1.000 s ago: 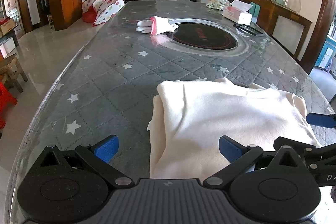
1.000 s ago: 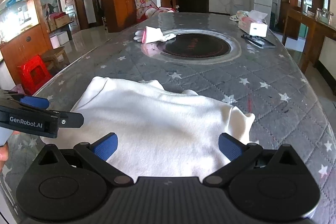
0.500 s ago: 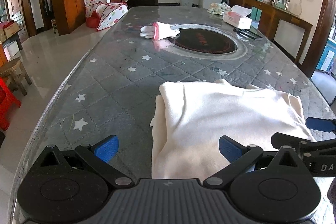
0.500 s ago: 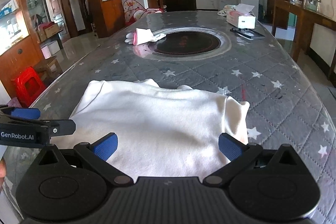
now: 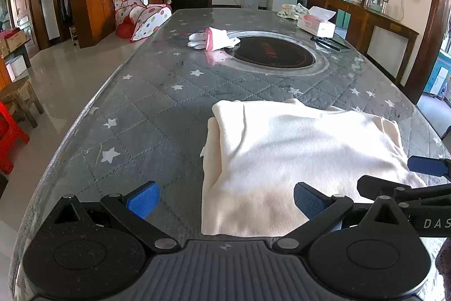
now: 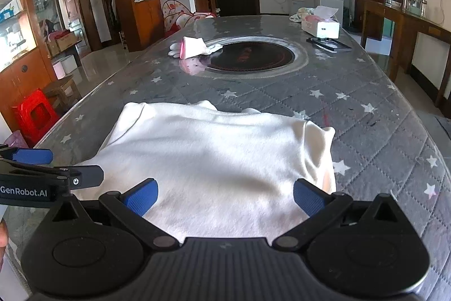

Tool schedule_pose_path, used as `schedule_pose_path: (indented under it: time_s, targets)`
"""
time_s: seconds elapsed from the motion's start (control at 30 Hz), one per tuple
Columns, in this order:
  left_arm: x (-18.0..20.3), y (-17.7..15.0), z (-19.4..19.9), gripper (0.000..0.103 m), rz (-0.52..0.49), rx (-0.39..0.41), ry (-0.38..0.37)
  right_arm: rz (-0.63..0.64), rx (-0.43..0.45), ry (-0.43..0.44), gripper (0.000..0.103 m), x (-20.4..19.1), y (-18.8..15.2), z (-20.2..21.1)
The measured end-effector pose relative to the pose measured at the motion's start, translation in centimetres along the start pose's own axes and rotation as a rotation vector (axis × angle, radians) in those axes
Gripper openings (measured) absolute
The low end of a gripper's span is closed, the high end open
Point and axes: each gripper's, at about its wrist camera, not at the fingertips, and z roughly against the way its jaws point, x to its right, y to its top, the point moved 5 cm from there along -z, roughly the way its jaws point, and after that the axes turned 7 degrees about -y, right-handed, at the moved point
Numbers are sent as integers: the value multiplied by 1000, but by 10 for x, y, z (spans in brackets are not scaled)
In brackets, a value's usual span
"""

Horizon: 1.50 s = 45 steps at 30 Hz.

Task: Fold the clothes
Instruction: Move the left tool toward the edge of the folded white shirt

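A cream-white garment (image 5: 296,157) lies folded flat on the grey star-patterned table cover (image 5: 157,114); it also shows in the right wrist view (image 6: 214,160). My left gripper (image 5: 224,198) is open and empty, hovering over the garment's near left corner. My right gripper (image 6: 225,196) is open and empty over the garment's near edge. The right gripper shows at the right edge of the left wrist view (image 5: 417,177). The left gripper shows at the left edge of the right wrist view (image 6: 36,171).
A round black cooktop (image 5: 273,52) is set in the table's middle. A small white and pink cloth (image 5: 212,38) lies beside it. A tissue box (image 5: 317,24) and a dark flat tray (image 5: 329,43) sit at the far right. Red stool (image 6: 35,114) stands left of the table.
Both grippers have pulled back and risen a little from the garment, which lies still. Both stay open.
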Motion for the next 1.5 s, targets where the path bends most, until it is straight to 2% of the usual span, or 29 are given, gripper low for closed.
schedule_pose_path:
  time_s: [0.8, 1.1, 1.27, 1.5]
  targets:
    - [10, -22, 28, 103, -29, 35, -1, 4, 29, -18, 103, -3, -23, 26]
    - [-17, -20, 26, 103, 13, 42, 27, 85, 33, 41, 103, -25, -19, 22]
    - [-49, -13, 18, 103, 75, 26, 71, 177, 28, 126, 102, -59, -13, 13]
    - [-90, -4, 13, 103, 153, 34, 116, 365, 28, 254, 88, -119, -9, 3]
